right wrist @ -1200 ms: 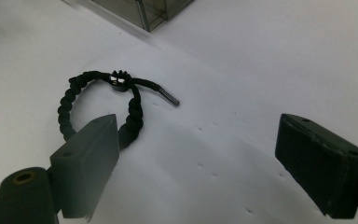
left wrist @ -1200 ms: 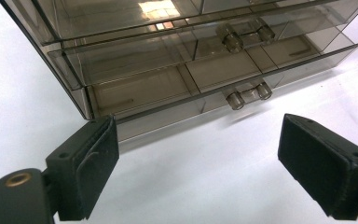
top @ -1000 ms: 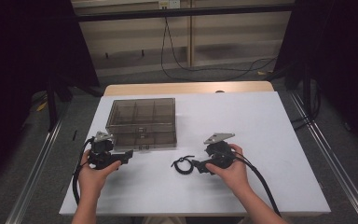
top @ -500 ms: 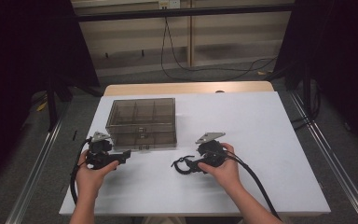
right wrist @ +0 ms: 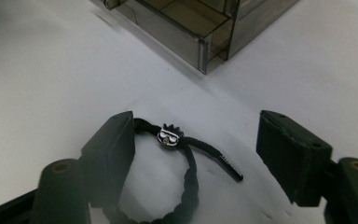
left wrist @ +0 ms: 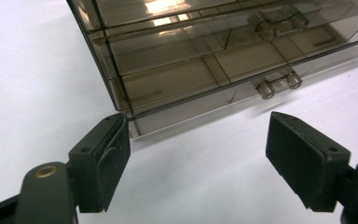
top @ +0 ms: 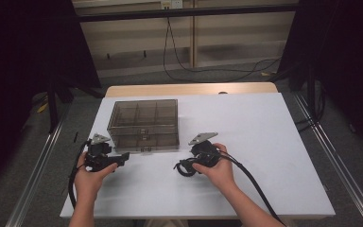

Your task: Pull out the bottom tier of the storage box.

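Right gripper view: black hair tie (right wrist: 182,186) lies flat on the white table (right wrist: 42,84), lower centre of frame. It is a braided or ribbed cord bent into a loop, with a small dark cartoon-face charm (right wrist: 170,135) at the top and one loose straight end running to the right. The right gripper (right wrist: 200,154) has been closing its jaws, but they stand apart, nothing gripped; the loop sits between them and runs in behind the left pad, contact unclear. Pads are matte black blocks, squared off. Upper part of frame: corner of a smoky transparent plastic organiser box (right wrist: 205,32), hard glossy walls, thin dividers. High view: tie (top: 185,168) at centre, just beside the right gripper (top: 189,166), below and right of the box (top: 144,124). Left gripper (top: 123,157) at the box's lower left corner. Left gripper view: jaws narrowing yet released, nothing between them, left pad (left wrist: 114,158) next to the box corner, clear barrel latches (left wrist: 277,84) on the front wall.
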`<state>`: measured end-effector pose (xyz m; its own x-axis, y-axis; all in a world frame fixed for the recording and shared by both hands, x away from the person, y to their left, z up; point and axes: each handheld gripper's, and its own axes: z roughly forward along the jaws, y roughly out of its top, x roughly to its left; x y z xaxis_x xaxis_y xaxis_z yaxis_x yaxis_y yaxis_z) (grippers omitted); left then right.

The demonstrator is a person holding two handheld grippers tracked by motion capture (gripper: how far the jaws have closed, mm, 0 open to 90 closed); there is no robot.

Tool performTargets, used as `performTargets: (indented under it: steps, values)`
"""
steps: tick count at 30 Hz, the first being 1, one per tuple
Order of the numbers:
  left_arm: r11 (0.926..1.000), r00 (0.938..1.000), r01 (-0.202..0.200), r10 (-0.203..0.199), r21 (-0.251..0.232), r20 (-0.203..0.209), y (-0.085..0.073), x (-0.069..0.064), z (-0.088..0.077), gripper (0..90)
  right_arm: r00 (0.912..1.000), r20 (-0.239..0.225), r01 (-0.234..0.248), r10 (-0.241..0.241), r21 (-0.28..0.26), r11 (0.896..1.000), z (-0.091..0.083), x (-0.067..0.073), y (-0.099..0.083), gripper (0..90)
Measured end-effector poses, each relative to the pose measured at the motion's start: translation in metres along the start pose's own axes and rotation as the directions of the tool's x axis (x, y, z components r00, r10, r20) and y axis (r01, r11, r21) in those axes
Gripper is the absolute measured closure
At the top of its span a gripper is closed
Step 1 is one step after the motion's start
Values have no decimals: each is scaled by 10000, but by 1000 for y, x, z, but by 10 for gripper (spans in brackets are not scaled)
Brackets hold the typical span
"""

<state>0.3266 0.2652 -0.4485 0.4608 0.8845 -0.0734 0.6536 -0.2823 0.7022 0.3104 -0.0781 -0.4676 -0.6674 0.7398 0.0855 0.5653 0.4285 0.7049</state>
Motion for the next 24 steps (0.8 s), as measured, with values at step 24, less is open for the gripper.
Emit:
performTargets:
  steps: [24]
  values:
    - [9990,9999,0,-8,456,163,-1,14,20,288,9996,-25,273,-275,-487,9984,20,-2,17,613]
